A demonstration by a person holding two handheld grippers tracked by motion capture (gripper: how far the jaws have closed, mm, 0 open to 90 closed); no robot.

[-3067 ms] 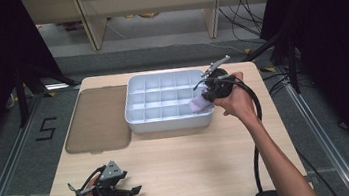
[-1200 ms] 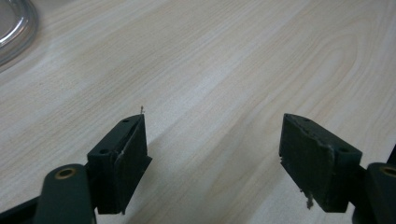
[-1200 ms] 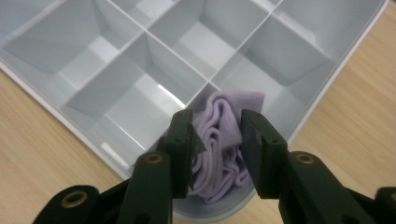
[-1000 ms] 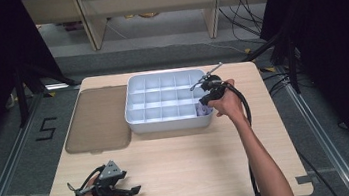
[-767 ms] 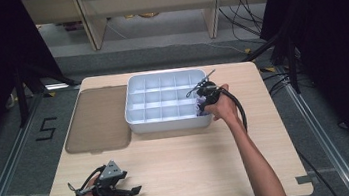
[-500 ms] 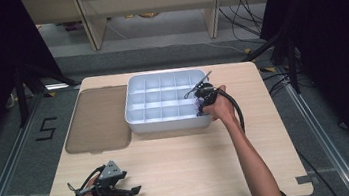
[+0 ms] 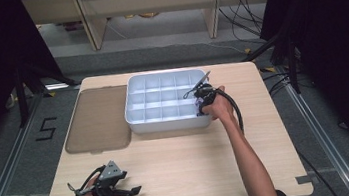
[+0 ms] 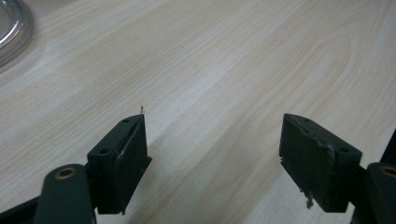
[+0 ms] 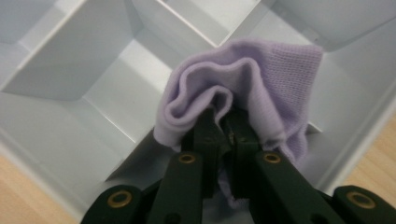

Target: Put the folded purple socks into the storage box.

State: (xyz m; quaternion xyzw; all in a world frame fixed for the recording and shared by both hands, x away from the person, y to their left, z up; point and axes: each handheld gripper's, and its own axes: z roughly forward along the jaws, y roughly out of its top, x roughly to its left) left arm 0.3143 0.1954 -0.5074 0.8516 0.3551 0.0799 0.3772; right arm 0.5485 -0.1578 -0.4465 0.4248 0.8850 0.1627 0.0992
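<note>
Right gripper pinched purple cloth over tray compartment; left gripper rested spread on table.

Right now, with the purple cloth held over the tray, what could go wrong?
1. The right gripper is shut on the purple cloth, which bulges around the jaws and lies across a divider. If released here, it may straddle two compartments.
2. Folds wrap the jaws closely, so the cloth may cling and lift out again when they open.
3. The grip is near the tray corner, close to its outer wall; pushing down might shift the tray.
</note>
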